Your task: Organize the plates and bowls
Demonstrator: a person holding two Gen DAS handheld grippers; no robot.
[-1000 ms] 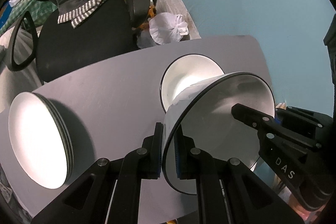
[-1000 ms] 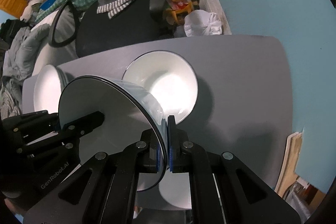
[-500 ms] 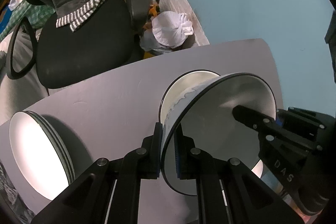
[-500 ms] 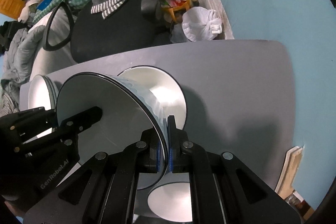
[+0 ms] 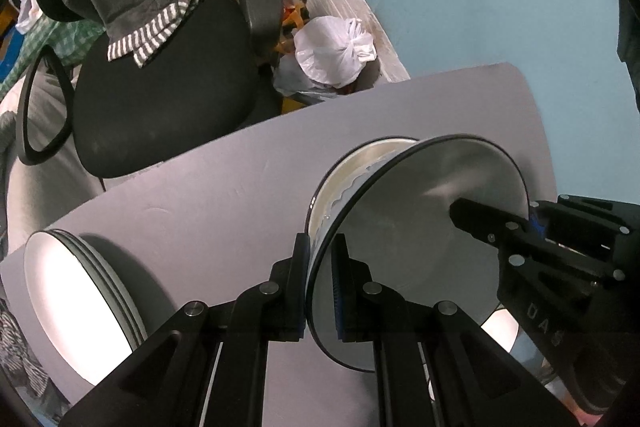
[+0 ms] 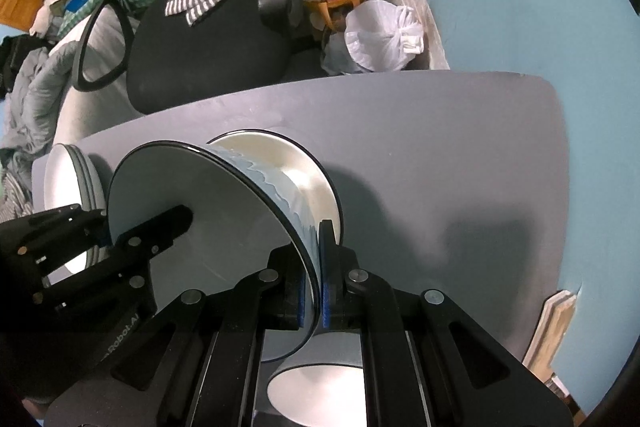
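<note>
Over the grey surface [image 6: 440, 155], both claws, left claw [image 5: 323, 283] and right claw [image 6: 318, 277], pinch the black-rimmed white bowl [image 5: 420, 259]; lower level, centred into the white bowl beneath [image 6: 296, 167].

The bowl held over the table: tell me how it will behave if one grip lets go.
The bowl looks like rigid glazed ceramic, so probably slippery and breakable. The left hand-held gripper and right hand-held gripper each pinch only its thin rim, so releasing one would likely let it swing. Its deep, flared shape suggests some weight.
</note>
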